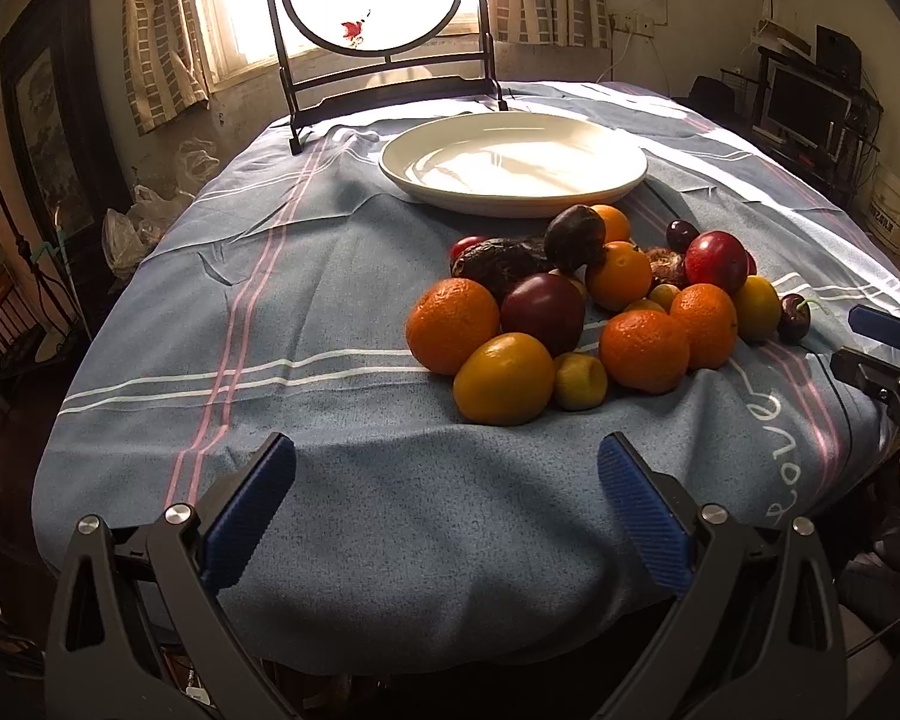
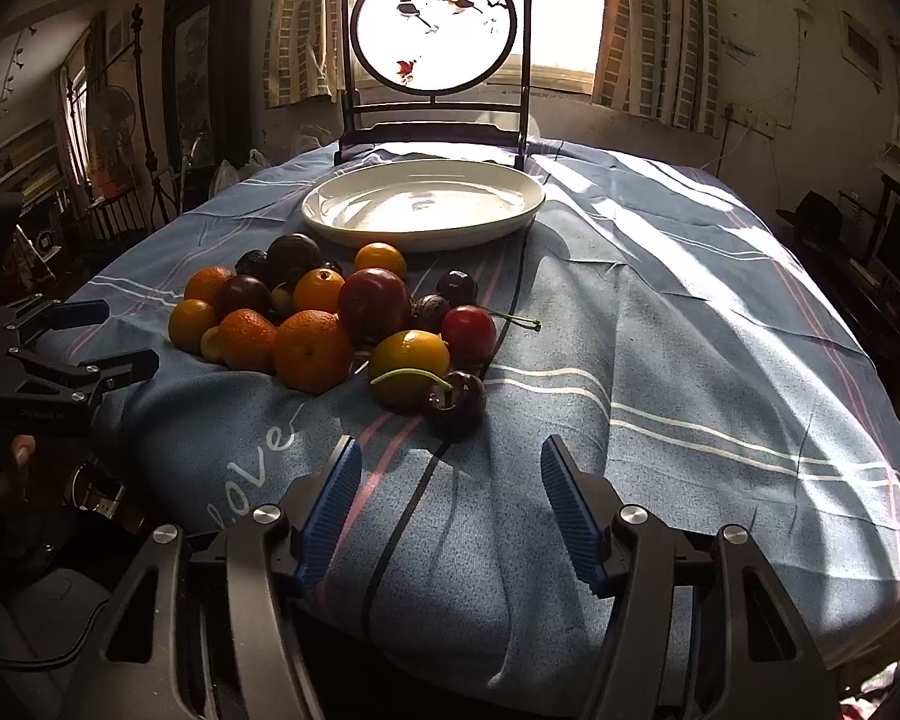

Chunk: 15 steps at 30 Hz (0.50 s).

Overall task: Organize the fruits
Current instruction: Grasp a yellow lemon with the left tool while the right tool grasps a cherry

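A heap of fruit (image 1: 576,306) lies on the blue striped tablecloth: oranges (image 1: 453,324), dark red plums (image 1: 543,306), yellow fruits (image 1: 504,378) and cherries (image 1: 795,318). Behind it stands an empty white plate (image 1: 513,168). My left gripper (image 1: 448,450) is open just short of the heap, with nothing between its fingers. My right gripper (image 2: 450,449) is also open and empty. It hangs over the cloth just before a dark cherry (image 2: 456,399) and a yellow fruit (image 2: 408,366). Each gripper shows at the edge of the other's view: the left gripper (image 2: 129,333) and the right gripper (image 1: 846,337).
A round painted screen (image 2: 435,24) on a dark stand rises at the table's far edge, right behind the plate (image 2: 423,204). The tablecloth (image 2: 690,330) falls over the near edge below both grippers. Cluttered shelves stand to the left of the table and a monitor (image 1: 807,105) to the right.
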### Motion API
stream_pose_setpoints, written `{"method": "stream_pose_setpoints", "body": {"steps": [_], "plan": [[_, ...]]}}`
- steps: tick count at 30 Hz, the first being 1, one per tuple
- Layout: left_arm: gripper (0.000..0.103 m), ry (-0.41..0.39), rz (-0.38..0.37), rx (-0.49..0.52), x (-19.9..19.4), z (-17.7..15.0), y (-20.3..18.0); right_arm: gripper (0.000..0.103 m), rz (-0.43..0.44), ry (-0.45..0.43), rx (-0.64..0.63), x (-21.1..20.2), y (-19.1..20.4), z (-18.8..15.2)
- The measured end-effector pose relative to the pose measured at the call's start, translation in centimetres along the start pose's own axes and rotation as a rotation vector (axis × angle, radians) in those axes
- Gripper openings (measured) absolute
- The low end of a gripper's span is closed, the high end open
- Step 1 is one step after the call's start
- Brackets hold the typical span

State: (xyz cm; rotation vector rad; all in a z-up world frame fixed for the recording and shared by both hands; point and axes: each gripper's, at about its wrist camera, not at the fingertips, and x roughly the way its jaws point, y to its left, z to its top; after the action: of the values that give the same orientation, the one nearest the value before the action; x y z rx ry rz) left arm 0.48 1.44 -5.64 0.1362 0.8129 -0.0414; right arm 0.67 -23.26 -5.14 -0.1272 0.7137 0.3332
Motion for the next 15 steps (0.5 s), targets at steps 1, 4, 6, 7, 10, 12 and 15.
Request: {"method": "stream_pose_setpoints", "body": {"steps": [1, 4, 6, 7, 10, 12, 15], "plan": [[0.099, 0.003, -0.002, -0.002, 0.1, 0.0, 0.0, 0.052, 0.000, -0.003, -0.004, 0.3, 0.1, 0.2], [0.099, 0.007, 0.002, -0.001, 0.2, 0.0, 0.1, 0.044, -0.004, 0.014, -0.008, 1.6, 0.2, 0.9], [0.099, 0.003, 0.006, 0.001, 0.1, 0.0, 0.2, 0.041, 0.000, 0.021, -0.012, 2.2, 0.3, 1.1], [0.099, 0.003, 0.007, 0.000, 0.2, 0.1, 0.2, 0.039, 0.001, 0.025, -0.015, 2.4, 0.4, 1.1], [0.099, 0.009, 0.005, -0.005, 0.6, 0.2, 0.4, 0.028, -0.012, 0.023, -0.021, 2.7, 0.5, 1.2], [0.099, 0.012, 0.007, -0.007, 1.0, 0.4, 0.5, 0.028, -0.009, 0.021, -0.011, 2.7, 0.3, 1.1], [0.099, 0.000, 0.002, -0.016, 1.3, 0.7, 0.8, 0.027, -0.014, 0.019, 0.005, 2.5, 0.0, 1.0]]}}
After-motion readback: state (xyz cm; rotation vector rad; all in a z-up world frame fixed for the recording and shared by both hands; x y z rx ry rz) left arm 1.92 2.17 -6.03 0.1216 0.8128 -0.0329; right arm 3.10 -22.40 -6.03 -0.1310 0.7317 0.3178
